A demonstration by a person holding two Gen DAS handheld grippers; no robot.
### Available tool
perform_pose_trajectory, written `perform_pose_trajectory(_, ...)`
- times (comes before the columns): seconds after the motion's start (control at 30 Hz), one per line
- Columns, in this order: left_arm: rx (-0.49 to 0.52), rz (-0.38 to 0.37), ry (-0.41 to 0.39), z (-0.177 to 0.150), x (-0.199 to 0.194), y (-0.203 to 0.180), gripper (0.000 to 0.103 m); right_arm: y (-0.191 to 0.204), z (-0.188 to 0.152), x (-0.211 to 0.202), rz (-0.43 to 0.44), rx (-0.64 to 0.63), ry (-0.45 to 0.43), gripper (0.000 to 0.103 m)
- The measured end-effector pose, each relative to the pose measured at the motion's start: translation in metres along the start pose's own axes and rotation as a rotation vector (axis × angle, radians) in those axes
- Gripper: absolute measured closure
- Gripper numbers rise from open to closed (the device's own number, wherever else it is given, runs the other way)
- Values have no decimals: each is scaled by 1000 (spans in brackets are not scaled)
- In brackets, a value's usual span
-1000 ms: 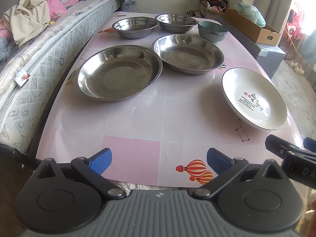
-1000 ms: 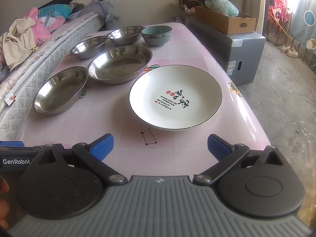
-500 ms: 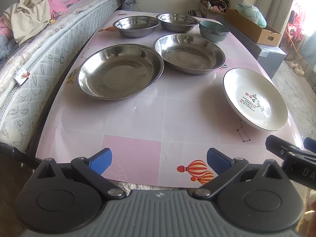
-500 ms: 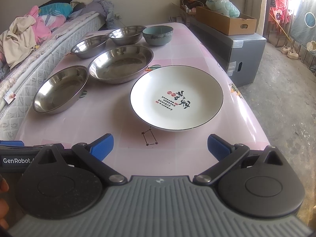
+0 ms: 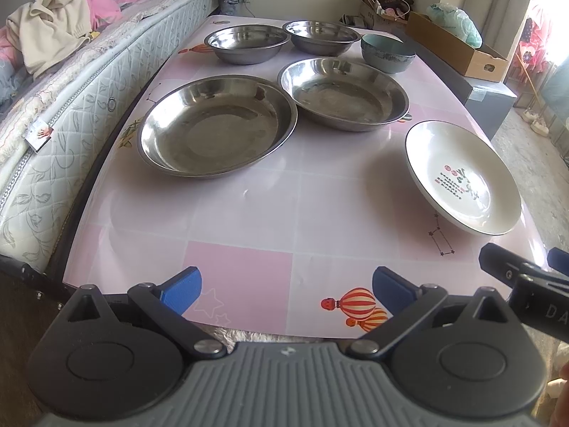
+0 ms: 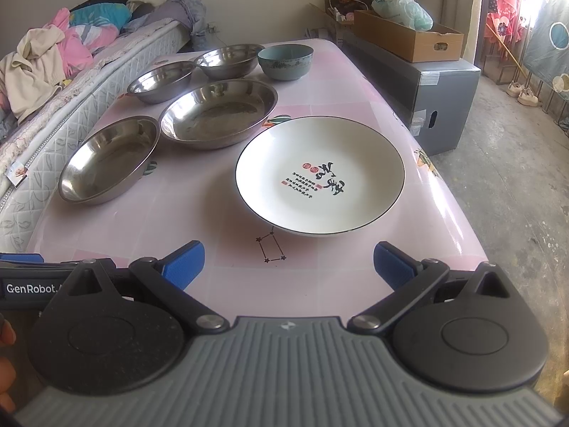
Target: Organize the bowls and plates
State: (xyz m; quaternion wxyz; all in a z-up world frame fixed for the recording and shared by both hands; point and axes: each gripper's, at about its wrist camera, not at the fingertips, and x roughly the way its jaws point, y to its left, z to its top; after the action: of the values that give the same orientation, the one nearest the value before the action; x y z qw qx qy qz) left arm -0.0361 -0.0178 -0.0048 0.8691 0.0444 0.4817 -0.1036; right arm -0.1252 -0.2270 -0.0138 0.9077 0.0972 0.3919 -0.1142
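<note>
On the pink table lie two large steel plates, two smaller steel bowls, a teal bowl and a white plate with red and black print. In the right wrist view the white plate lies just ahead, with the steel plates to its left. My left gripper is open and empty at the table's near edge. My right gripper is open and empty, short of the white plate.
A mattress with piled clothes runs along the table's left side. A grey cabinet with a cardboard box stands off the right side. The right gripper's body shows at the lower right of the left wrist view.
Both grippers have moved slightly forward toward the dishes. Both stay open and no dish has moved.
</note>
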Motion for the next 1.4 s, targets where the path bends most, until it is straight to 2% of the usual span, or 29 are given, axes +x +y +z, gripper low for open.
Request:
perform_pose_trajectory(0.17, 1, 14, 14, 0, 9, 2, 0, -1, 2, 0, 25, 10, -11, 1)
perform_pose_trajectory(0.4, -72, 111, 44, 11, 34, 39, 0, -10, 29, -11, 151, 54, -125, 1)
perform_pose_trajectory(0.67, -217, 211, -33, 37, 25, 107, 0, -4, 72, 2, 153, -12, -204, 1)
perform_pose_trajectory(0.77, -262, 224, -70, 45, 23, 124, 0, 3, 84, 16, 117, -49, -196, 1)
perform_pose_trajectory(0.87, -285, 204, -80, 54, 26, 137, 1, 9, 97, 30, 74, -74, -175, 1)
perform_pose_trajectory(1.0, -320, 156, -90, 69, 32, 150, 1, 15, 115, 48, 87, -104, -165, 1)
perform_pose_trajectory(1.1, -357, 113, -124, 82, 35, 161, 1, 21, 131, 53, 103, -149, -205, 1)
perform_pose_trajectory(1.27, -364, 72, -218, 118, 41, 174, 3, 40, 160, 53, 210, -289, -336, 1)
perform_pose_trajectory(1.4, -321, 87, -273, 157, 51, 177, 4, 60, 197, 69, 288, -325, -328, 1)
